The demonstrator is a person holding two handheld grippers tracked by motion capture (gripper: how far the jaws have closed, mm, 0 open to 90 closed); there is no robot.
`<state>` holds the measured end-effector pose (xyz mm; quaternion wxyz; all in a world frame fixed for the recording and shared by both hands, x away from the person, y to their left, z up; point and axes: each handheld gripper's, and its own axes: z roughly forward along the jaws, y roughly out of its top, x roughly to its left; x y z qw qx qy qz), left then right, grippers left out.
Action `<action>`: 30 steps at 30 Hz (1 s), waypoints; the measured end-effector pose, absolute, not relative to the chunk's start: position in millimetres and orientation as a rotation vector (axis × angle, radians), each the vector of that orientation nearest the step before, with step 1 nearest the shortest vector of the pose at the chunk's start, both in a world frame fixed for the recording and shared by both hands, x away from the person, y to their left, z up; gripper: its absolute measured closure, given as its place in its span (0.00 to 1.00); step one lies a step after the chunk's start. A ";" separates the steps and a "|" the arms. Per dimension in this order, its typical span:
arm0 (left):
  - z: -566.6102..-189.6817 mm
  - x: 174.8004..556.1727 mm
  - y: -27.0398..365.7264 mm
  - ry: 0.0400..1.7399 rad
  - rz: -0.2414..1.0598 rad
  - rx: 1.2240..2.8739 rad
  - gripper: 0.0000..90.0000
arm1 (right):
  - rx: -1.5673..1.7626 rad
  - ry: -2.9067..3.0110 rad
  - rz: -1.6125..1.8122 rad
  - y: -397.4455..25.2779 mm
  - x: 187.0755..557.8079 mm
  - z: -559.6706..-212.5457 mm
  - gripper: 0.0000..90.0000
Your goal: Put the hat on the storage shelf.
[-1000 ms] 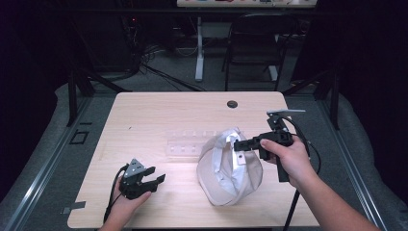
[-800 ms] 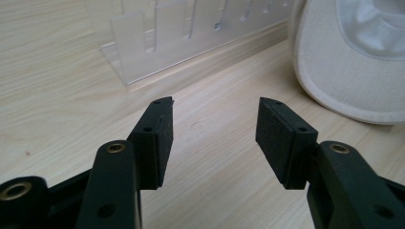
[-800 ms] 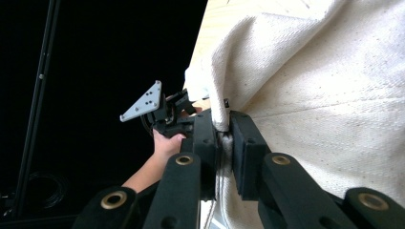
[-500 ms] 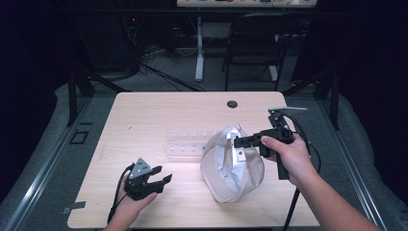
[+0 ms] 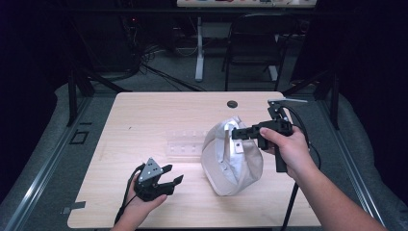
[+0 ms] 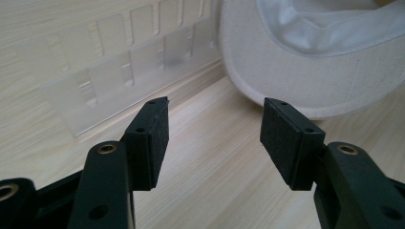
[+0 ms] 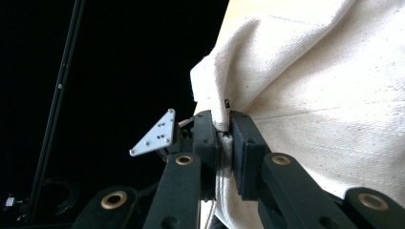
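Fabric first, from the high view: a cream hat (image 5: 231,156) sits right of centre on the surface (image 5: 159,110), tipped up on its edge, its rim pinched at the top by the right gripper (image 5: 239,133), which a hand (image 5: 286,149) holds from the right of the frame. A clear tray (image 5: 185,143) lies flat just left of the hat. At lower left the left gripper (image 5: 171,180) hovers low over bare wood, its fingers spread and holding nothing, well apart from the hat.

Left gripper view: the two black fingers (image 6: 153,138) stand wide apart over the wood. The hat (image 6: 305,71) fills the upper right, brim underside and lining showing, and the tray (image 6: 129,71) runs across the upper left, with its edge beside the brim.

Right gripper view: the fingers (image 7: 243,148) are pressed together on a fold of the hat (image 7: 325,95), the cloth bunched between them near frame centre, and the weave spreads across the right. The left gripper's grey plate shows against the dark at centre left.

My reading is that the hat is being lifted or turned by its rim, with one grip set. The next move likely calls for the left gripper to travel right and close on the brim's near side, so the hat can be steadied or set down level.
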<state>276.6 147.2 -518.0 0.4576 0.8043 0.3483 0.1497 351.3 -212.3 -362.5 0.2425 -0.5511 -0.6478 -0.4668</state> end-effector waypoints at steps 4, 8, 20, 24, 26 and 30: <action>-516.7 276.6 139.8 0.837 0.364 1.983 0.49 | -1.495 -1.770 -1.285 -209.6 353.6 -358.2 0.91; -513.7 276.1 134.3 0.813 0.355 1.978 0.51 | -1.490 -1.760 -1.296 -206.6 356.5 -354.6 0.91; -503.3 276.5 117.4 0.771 0.333 1.962 0.52 | -1.472 -1.747 -1.341 -195.0 367.2 -342.9 0.91; -498.4 275.4 109.8 0.741 0.328 1.958 0.51 | -1.469 -1.744 -1.352 -190.8 371.0 -338.4 0.91; -495.1 274.7 105.5 0.726 0.324 1.953 0.51 | -1.473 -1.739 -1.358 -188.7 372.6 -337.8 0.91; -488.9 272.0 94.1 0.680 0.312 1.959 0.49 | -1.476 -1.733 -1.364 -185.9 377.1 -337.1 0.91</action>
